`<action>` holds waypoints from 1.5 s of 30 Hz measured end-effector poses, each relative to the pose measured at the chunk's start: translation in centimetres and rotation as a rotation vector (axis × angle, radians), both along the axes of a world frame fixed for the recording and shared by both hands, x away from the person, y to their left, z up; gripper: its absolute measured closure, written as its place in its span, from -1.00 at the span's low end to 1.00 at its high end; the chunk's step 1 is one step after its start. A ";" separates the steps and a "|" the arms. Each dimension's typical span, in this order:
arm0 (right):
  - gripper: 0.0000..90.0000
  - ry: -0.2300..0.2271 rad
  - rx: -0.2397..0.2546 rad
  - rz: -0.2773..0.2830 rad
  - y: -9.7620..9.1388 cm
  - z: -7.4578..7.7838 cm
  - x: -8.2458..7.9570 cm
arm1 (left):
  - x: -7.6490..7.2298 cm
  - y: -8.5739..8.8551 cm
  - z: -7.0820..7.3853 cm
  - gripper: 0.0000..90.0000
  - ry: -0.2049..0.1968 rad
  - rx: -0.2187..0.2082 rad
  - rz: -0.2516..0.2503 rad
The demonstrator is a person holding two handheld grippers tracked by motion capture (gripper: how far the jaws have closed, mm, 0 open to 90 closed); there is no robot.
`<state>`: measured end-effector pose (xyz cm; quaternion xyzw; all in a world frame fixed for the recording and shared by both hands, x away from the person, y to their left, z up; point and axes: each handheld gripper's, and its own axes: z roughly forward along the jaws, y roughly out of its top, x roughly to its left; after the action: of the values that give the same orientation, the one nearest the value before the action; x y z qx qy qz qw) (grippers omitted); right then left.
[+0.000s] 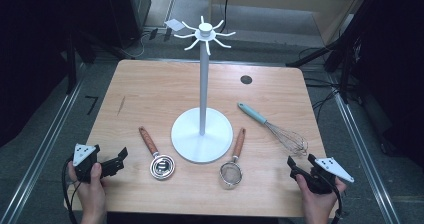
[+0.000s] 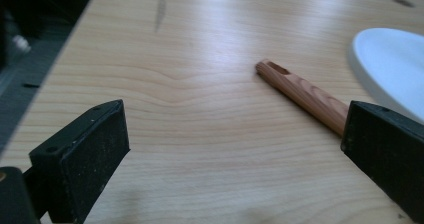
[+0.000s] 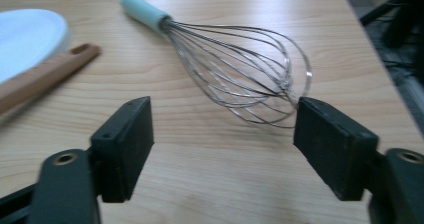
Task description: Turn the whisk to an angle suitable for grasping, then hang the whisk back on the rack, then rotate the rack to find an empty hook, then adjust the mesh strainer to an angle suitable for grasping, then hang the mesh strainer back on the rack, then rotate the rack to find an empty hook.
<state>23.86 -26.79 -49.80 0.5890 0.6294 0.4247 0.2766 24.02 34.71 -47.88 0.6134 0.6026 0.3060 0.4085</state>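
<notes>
A white hook stand (image 1: 202,84) rises from a round base (image 1: 190,144) at the table's middle. Left of the base lies a wooden-handled metal scoop (image 1: 157,159). To the right lie a wooden-handled strainer (image 1: 233,166) and a teal-handled whisk (image 1: 275,128). My left gripper (image 1: 119,160) rests at the front left, open, with bare table between its jaws. In the left gripper view (image 2: 235,134) the scoop's handle (image 2: 305,94) lies ahead. My right gripper (image 1: 301,160) sits at the front right, open and holding nothing. In the right gripper view (image 3: 222,134) the whisk (image 3: 235,69) lies just beyond its jaws.
The wooden table (image 1: 150,94) has a dark round mark (image 1: 245,79) at the back right. Metal rails and dark stands flank it on the floor. The white base (image 2: 395,69) shows at the right of the left gripper view, and the strainer's handle (image 3: 45,76) at the left of the right gripper view.
</notes>
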 end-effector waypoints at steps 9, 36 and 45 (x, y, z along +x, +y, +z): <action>-0.11 0.011 -0.106 0.151 1.6 0.7 0.7 | -0.4 -0.1 0.4 -1.00 -0.027 0.036 -0.034; -0.12 0.287 -0.303 0.478 4.7 7.5 9.8 | 0.0 -1.3 -0.4 -1.00 -0.042 0.090 -0.139; -0.12 0.398 -0.363 0.522 6.8 8.5 13.9 | 0.0 -1.3 -0.4 -1.00 -0.051 0.087 -0.148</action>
<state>37.80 -19.95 -41.31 0.4212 0.8648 0.2397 0.1313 23.99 33.45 -48.31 0.6655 0.5312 0.3166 0.4180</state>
